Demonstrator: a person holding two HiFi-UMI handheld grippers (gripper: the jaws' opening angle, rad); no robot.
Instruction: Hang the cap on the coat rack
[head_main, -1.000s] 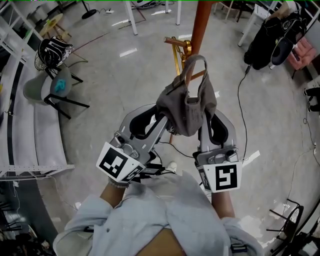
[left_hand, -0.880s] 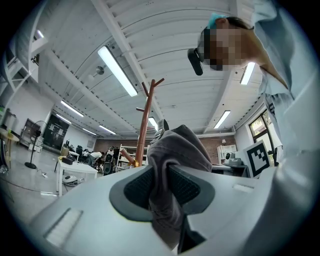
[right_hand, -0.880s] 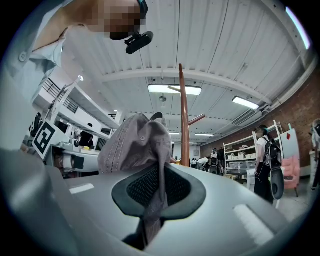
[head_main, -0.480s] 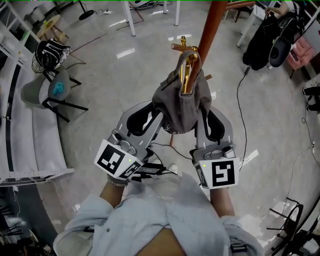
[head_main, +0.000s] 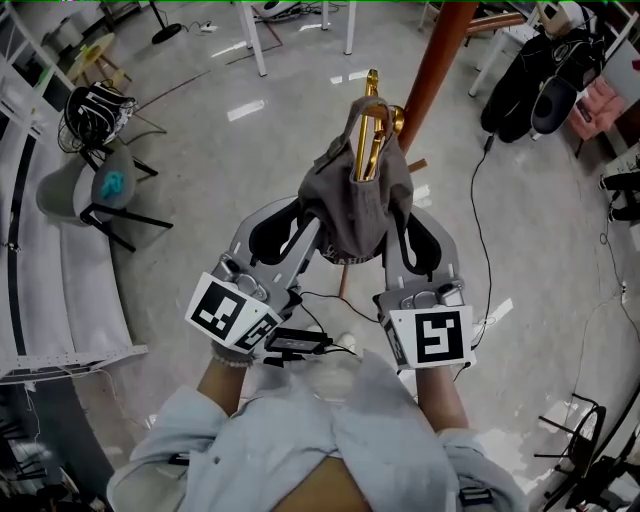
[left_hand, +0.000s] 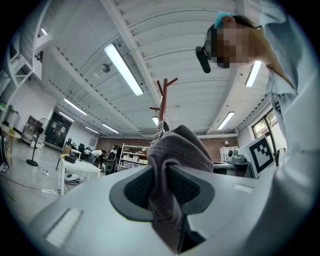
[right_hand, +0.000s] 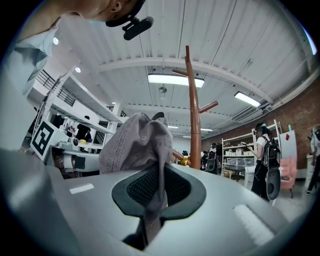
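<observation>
A grey-brown cap (head_main: 355, 205) hangs between my two grippers, held at chest height in the head view. My left gripper (head_main: 312, 232) is shut on its left side, the cloth pinched between the black pads (left_hand: 162, 192). My right gripper (head_main: 398, 228) is shut on its right side, the cloth (right_hand: 150, 200) caught between the jaws. The cap (left_hand: 175, 150) bulges up above the jaws; the same cap (right_hand: 137, 145) shows in the right gripper view. The coat rack's brown pole (head_main: 440, 55) stands just beyond. One brass hook (head_main: 368, 130) pokes up through the cap's back opening.
A grey chair (head_main: 95, 185) with a helmet-like object (head_main: 95, 105) stands at the left. Black bags (head_main: 535, 85) lie at the upper right, and a black cable (head_main: 485, 230) runs over the floor. A person with a backpack (right_hand: 262, 160) stands at the right. The rack's upper pegs (right_hand: 207, 106) branch off the pole.
Both grippers have carried the cap forward toward the rack. The brass hook, beyond the cap a second ago, now stands inside its back opening.
</observation>
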